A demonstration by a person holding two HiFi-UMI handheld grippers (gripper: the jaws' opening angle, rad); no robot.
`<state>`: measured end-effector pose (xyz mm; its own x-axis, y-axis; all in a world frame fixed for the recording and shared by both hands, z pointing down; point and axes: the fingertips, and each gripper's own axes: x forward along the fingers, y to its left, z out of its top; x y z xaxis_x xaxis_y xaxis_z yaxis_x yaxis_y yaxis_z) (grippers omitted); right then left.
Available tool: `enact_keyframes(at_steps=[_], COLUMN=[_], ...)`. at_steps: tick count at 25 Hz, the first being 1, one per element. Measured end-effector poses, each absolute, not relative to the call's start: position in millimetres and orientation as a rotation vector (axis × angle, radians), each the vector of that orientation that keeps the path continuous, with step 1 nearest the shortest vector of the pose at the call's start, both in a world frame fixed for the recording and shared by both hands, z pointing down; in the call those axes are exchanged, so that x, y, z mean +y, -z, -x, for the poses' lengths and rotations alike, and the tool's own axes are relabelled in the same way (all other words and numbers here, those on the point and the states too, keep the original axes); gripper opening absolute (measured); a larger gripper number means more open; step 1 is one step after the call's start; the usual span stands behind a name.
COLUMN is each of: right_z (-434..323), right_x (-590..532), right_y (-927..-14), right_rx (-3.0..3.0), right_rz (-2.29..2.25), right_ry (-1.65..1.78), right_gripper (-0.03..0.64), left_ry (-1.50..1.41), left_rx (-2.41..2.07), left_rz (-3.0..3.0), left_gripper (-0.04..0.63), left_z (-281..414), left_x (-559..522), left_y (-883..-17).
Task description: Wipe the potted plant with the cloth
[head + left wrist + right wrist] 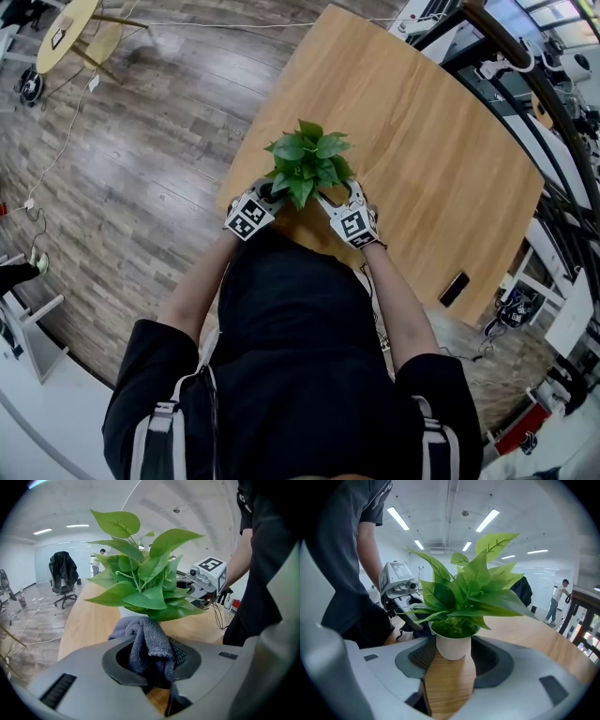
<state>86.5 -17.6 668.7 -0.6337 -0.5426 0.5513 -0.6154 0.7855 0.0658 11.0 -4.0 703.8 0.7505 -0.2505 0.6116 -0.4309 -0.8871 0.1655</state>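
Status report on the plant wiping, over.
Left claw shut on cloth, just below leaves. Right claw flanks pot, grip unclear. Nothing in the way.

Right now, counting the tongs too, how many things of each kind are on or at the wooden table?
Potted plant: 1
Cloth: 1
Tongs: 2, left tongs and right tongs
Dark flat object, perhaps a phone: 1
Total: 5
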Motion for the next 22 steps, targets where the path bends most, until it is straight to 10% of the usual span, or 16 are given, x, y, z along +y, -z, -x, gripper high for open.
enact_keyframes(at_steps=[22], right_z=[-84.8], right_x=[-14.5], right_y=[-665.1], right_rx=[-2.418], right_rz=[-0.878], right_ry=[-0.155], right_gripper=[0.221], left_ry=[-0.851], left_rx=[-0.684], left_rz=[-2.625], left_gripper=[0.109], left_z=[-3.6], left_x=[-27.4], left_y=[-701.5])
